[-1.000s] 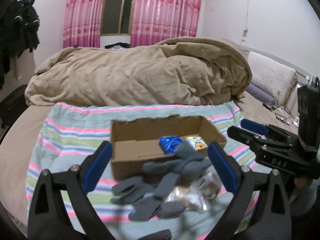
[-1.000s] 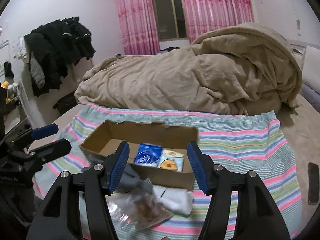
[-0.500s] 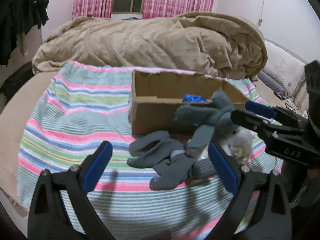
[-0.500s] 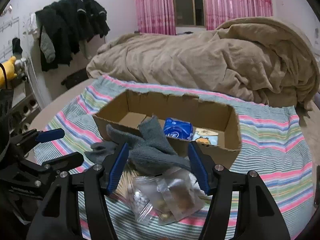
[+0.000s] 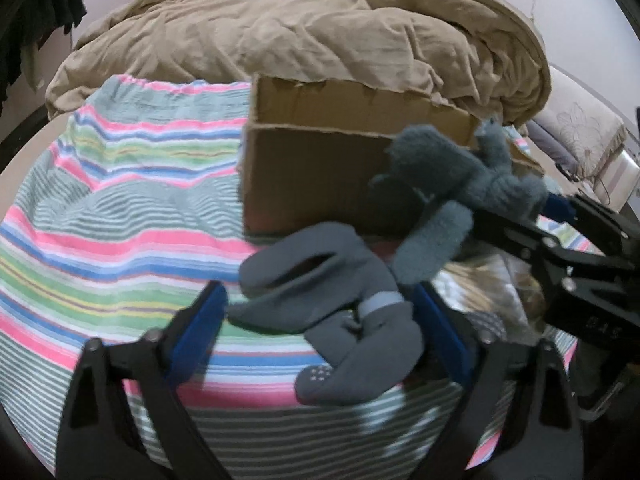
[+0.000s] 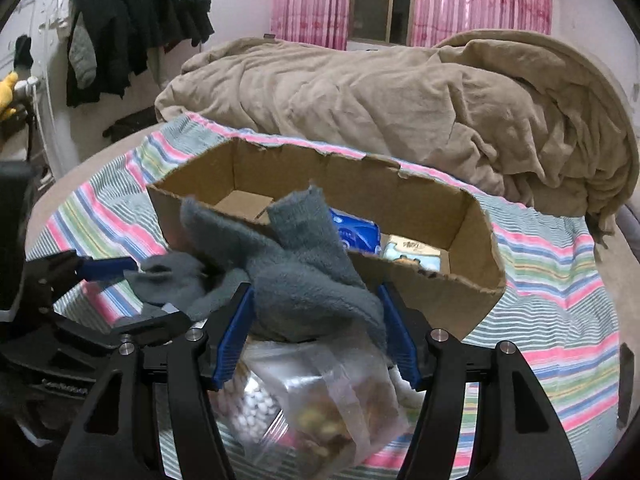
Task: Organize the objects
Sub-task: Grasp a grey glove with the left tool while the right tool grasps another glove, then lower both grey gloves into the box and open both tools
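A cardboard box [image 6: 448,292] stands on the striped blanket; it also shows in the left wrist view [image 5: 320,176]. Inside are a blue packet [image 6: 356,234] and a small printed pack [image 6: 412,254]. Fluffy grey socks [image 6: 304,276] drape over the box's near wall, between the jaws of my open right gripper [image 6: 316,336]. Dark grey socks [image 5: 340,312] lie in front of the box between the jaws of my open left gripper [image 5: 320,332]. Clear bags of small items [image 6: 312,404] lie under the right gripper.
A striped blanket [image 5: 120,208] covers the bed. A crumpled tan duvet [image 6: 400,100] lies behind the box. Dark clothes [image 6: 132,24] hang on the left wall. A pillow [image 5: 576,132] lies at the right.
Both grippers have moved down and closer to the socks. The fluffy socks now fill the space between the right jaws, and the dark socks lie between the left jaws.
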Available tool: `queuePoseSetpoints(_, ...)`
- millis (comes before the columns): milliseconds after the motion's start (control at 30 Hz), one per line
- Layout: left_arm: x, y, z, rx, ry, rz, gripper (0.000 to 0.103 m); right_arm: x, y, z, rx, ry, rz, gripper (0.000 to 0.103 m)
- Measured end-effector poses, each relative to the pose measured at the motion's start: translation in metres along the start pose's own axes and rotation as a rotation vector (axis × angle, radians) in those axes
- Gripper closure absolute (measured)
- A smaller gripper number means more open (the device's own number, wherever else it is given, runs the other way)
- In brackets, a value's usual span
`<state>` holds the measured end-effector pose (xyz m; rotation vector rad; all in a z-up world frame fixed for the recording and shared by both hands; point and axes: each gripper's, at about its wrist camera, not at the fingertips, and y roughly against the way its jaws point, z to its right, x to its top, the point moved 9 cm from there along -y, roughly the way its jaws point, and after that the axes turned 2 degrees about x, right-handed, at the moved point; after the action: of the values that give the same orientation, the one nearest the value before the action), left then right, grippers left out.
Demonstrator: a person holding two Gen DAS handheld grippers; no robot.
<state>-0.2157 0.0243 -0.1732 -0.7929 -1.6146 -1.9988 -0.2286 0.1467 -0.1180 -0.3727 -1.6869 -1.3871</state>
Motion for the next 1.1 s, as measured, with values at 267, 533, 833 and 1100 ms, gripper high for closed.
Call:
queuePoseSetpoints(267,-0.004,0.006,0.028,-0.052,-0.047,0.017,0.074,-0.001,0.009,0.000,0.055,-0.008,0.016,0.061)
queuePoseSetpoints(533,-0.002,0.027,0.023,-0.080,0.022,0.053,0.076,0.010,0.037,0.008,0.060,-0.029,0.100,0.063)
queuePoseSetpoints(833,0.016,0.068,0.016,-0.074,0.029,0.143,0.076,0.031,0.065,0.012,0.084,-0.057,0.198,0.063)
queuePoseSetpoints(1100,0.046,0.102,0.007,-0.077,0.030,0.222,0.076,0.051,0.081,0.012,0.106,-0.075,0.239,0.063)
